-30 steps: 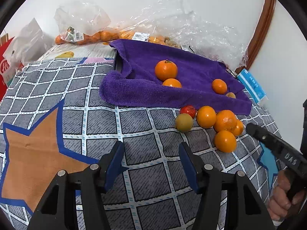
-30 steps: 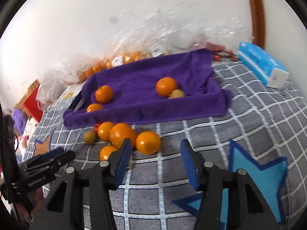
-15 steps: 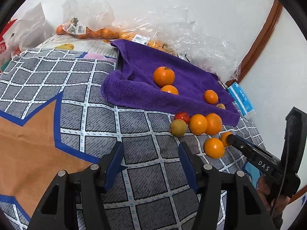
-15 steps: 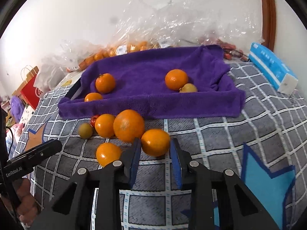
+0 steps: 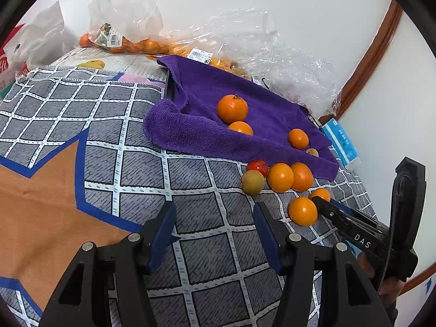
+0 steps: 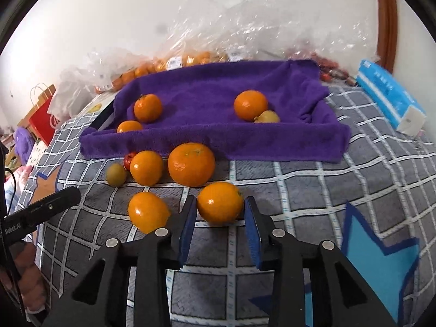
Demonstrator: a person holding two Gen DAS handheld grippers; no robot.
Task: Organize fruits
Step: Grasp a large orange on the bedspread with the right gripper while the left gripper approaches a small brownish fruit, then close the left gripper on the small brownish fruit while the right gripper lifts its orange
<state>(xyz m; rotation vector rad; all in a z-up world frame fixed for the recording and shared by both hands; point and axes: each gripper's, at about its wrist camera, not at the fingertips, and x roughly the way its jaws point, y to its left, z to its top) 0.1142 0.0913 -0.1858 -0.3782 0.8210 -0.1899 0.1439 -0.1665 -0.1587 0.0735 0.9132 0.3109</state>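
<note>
Checked cloth covers the desk [image 6: 313, 190]. Right claw [image 6: 220, 219] pinches an orange [image 6: 219, 202] just before the purple towel [image 6: 218, 92], jaws easing slightly; left claw [image 5: 214, 234] hangs half-wide, empty. Next: lift it onto the towel.

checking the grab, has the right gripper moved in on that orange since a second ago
Yes. The right gripper has come forward toward the purple towel; the orange now sits between its jaws, which are opening slightly.
</note>
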